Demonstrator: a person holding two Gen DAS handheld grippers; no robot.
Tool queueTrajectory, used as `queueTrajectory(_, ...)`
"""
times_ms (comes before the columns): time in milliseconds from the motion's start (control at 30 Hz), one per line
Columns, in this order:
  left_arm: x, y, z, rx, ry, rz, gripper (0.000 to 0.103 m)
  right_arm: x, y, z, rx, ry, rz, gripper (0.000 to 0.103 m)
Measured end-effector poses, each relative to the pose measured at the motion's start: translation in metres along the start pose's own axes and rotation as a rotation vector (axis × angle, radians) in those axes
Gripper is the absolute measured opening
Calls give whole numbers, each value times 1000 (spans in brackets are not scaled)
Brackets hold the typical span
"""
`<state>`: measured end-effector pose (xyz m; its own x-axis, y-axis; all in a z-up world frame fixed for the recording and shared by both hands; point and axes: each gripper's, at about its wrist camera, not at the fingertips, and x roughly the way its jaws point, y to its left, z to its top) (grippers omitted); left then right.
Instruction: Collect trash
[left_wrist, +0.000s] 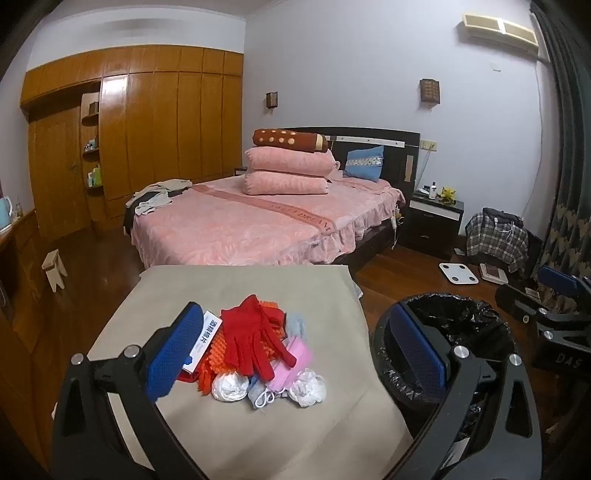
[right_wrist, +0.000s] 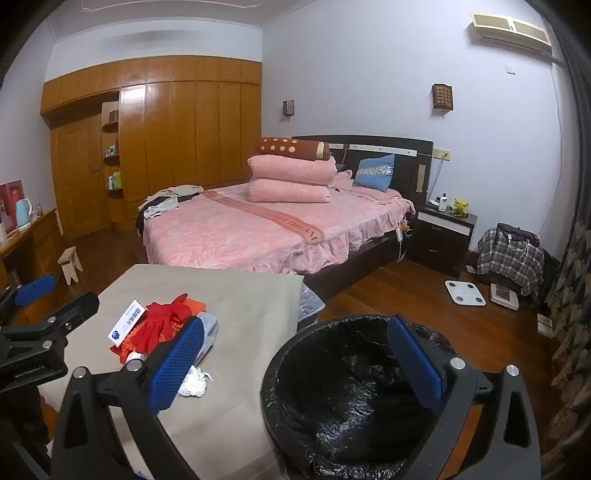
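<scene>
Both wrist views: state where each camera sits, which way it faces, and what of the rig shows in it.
Left wrist: on the left gripper, facing slightly down over the pile on the beige table; its open blue fingers show, the right gripper at the edge.
Right wrist: on the right gripper, over the black-lined bin; the left gripper shows.
Shared: pile, bin, pink bed.

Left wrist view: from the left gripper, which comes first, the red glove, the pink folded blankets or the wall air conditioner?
1. Red glove, on the pile between the left gripper's open fingers.
2. Pink folded blankets, stacked on the bed.
3. Air conditioner, high on the far wall, right.
</scene>
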<state>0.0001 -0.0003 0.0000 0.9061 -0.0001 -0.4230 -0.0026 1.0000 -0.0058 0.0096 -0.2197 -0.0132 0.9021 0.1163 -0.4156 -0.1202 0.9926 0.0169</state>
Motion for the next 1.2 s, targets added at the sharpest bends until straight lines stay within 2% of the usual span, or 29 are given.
queueTrajectory(1200,1,6,-1,-4,-5,6,98,1,2,0,-1,4,0,97)
